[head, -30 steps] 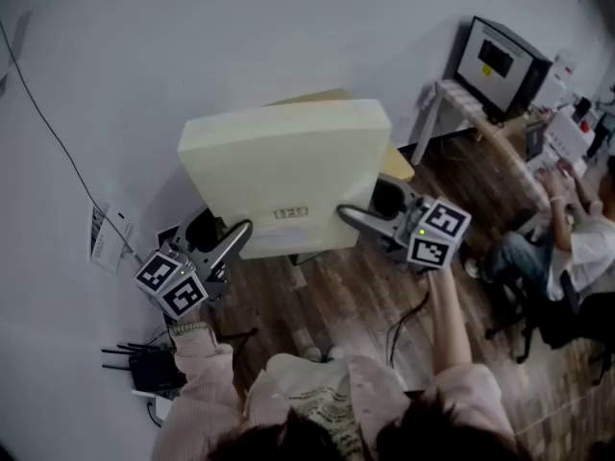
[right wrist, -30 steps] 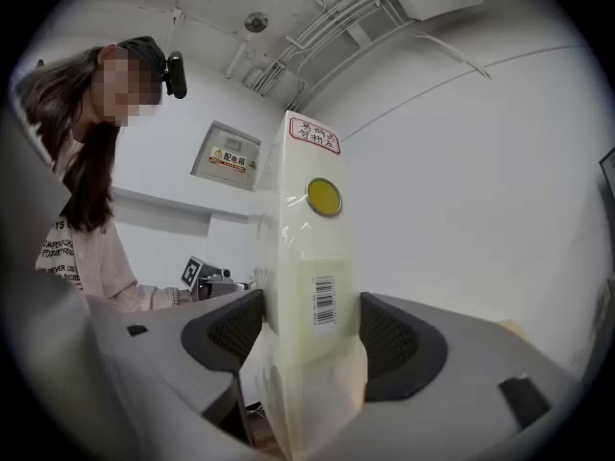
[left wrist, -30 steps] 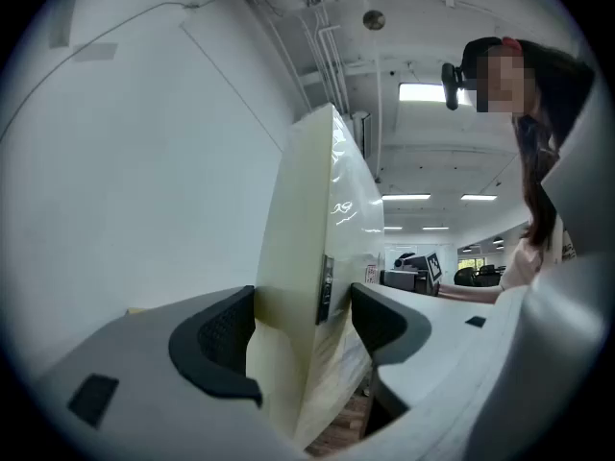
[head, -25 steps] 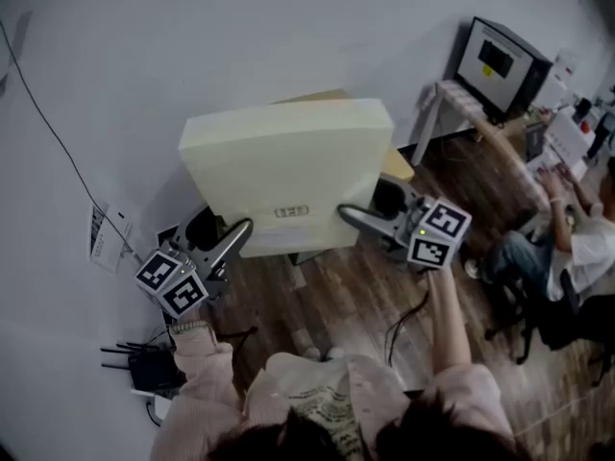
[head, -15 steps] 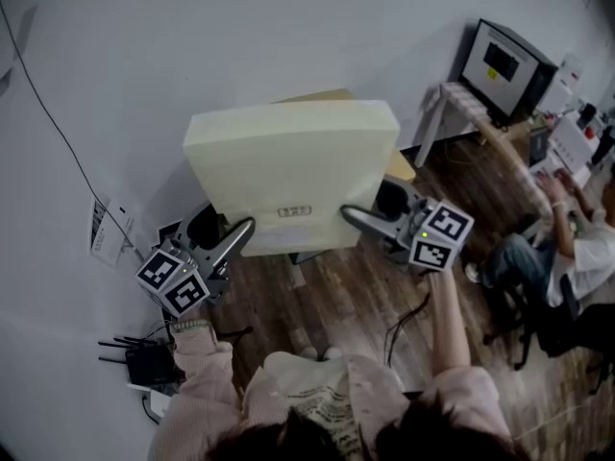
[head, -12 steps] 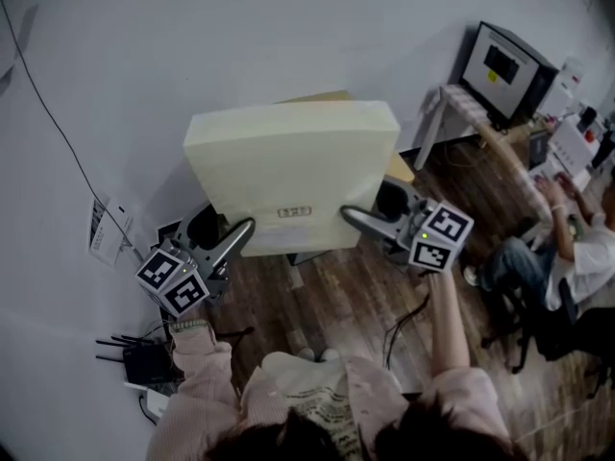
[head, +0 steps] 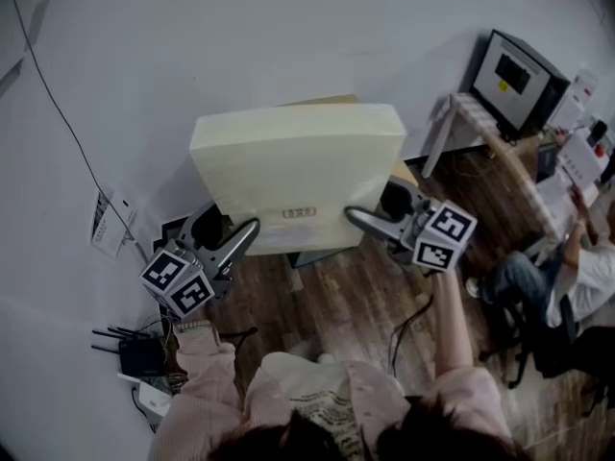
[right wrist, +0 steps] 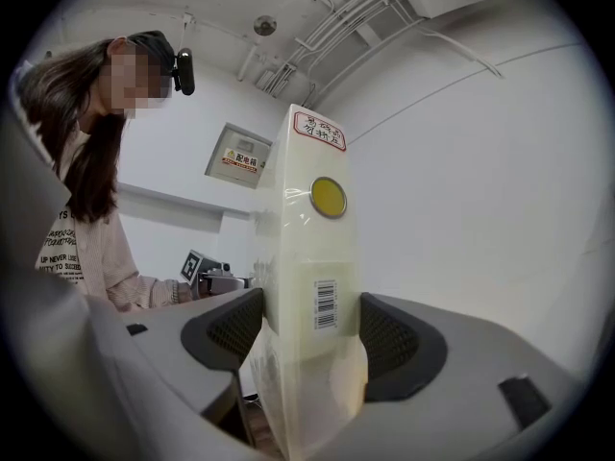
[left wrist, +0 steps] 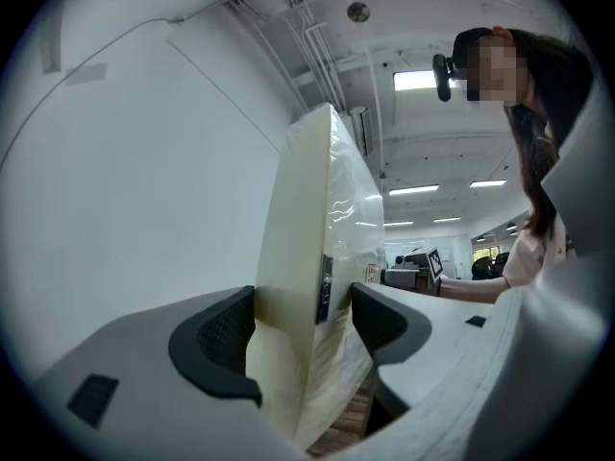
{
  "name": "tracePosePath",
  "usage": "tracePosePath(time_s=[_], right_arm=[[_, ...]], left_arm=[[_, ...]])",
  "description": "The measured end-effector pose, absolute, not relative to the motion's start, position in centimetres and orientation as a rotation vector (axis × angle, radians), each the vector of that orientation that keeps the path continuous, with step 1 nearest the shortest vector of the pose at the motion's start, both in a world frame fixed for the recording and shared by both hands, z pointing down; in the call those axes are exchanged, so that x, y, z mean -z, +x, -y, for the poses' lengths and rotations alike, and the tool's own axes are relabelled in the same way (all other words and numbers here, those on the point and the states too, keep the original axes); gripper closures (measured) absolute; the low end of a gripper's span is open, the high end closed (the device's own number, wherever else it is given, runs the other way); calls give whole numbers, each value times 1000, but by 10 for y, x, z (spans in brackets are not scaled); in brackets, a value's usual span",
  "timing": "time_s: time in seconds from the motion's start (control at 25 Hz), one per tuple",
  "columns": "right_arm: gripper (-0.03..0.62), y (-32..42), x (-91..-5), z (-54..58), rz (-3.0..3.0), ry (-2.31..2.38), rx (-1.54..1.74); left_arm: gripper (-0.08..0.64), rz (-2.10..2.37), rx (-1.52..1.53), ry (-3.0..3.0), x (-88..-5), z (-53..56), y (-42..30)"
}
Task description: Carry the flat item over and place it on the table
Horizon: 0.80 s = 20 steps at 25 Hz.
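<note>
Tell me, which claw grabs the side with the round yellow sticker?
The right claw. It is shut on the edge of the flat pack that bears the yellow sticker; at the left claw only a dark strip shows.

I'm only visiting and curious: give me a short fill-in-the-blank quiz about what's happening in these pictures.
The flat pale package is clamped by ___ grippers, the left gripper and the right gripper.
The round sticker on its edge is ___.
In the head view, the monitor stands to the package's ___.
The floor below is made of ___.
Missing words: two; yellow; right; wood.
</note>
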State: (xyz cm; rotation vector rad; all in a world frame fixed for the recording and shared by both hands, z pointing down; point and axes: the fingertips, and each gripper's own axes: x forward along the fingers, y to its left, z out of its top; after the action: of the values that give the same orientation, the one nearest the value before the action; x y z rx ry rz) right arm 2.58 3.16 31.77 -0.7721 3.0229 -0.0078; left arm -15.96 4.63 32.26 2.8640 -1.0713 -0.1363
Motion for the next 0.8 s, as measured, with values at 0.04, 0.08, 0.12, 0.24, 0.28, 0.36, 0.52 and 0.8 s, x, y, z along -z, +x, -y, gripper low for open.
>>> tracePosePath(time_s=[0.04, 0.08, 0.12, 0.24, 0.28, 0.36, 0.52, 0.8], right_arm=[[281, 26, -318, -29, -3023, -763, 10], [281, 26, -317, -27, -3021, -753, 17], [281, 27, -317, -26, -3021, -744, 23], [281, 28, -316, -18, -3026, -737, 14], [281, 28, -316, -14, -3027, -736, 11], [281, 29, -316, -6, -3027, -733, 11], [281, 31, -318, 13, -3031, -727, 14], [281, 30, -323, 61, -3040, -734, 22]], left_arm=[[239, 1081, 141, 2860, -322, -45, -160], [239, 1088, 145, 2856, -322, -44, -159], [239, 1094, 148, 2853, -321, -43, -159], [239, 1108, 142, 2850, -321, -36, -157], [239, 1112, 139, 2849, -321, -33, -157], [239, 1119, 137, 2846, -321, -26, -156], [239, 1125, 142, 2841, -322, -7, -153], [238, 1123, 138, 2837, -327, 41, -155]])
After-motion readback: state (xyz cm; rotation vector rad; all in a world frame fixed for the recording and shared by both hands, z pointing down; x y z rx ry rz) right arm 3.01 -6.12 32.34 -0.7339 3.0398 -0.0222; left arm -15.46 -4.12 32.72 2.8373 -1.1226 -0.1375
